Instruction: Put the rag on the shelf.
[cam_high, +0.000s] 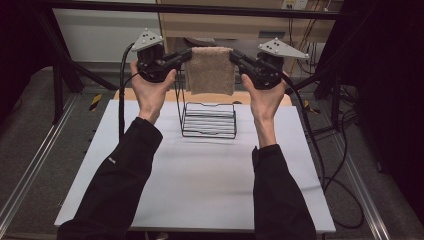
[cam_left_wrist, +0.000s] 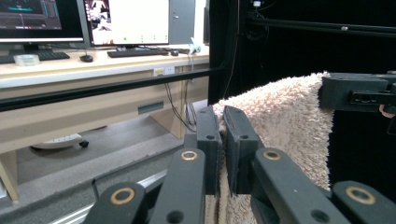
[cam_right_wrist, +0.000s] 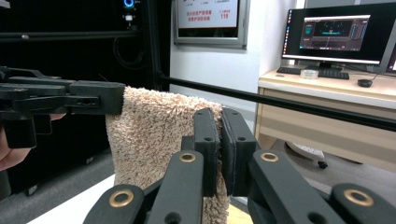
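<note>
Evidently a beige terry towel (cam_high: 210, 70) is being held up by its two top corners, one in each tool, so that it hangs flat and unfolded in the air. The left tool (cam_high: 186, 55) is clamped tight on the towel's left top corner, and in the left gripper view the pile (cam_left_wrist: 285, 121) is seen squeezed between the two nearly closed black jaws. The right tool (cam_high: 234, 56) is likewise pinched hard on the opposite top corner, as the right gripper view shows, with the cloth (cam_right_wrist: 156, 135) draped away from the jaws toward the other tool. Both tools are pointed inward at the same level, which keeps the upper hem stretched and level.

The towel is suspended above the far edge of the white desk (cam_high: 200, 185), roughly midway between its left and right edges, and is touched by nothing below. Directly beneath it, near that far edge, a black wire rack (cam_high: 209, 120) is placed. The cloth appears to be carried spread and high so that it can be lowered squarely over or into the rack; a lopsided grip would likely let one side sag and snag on the wires.
</note>
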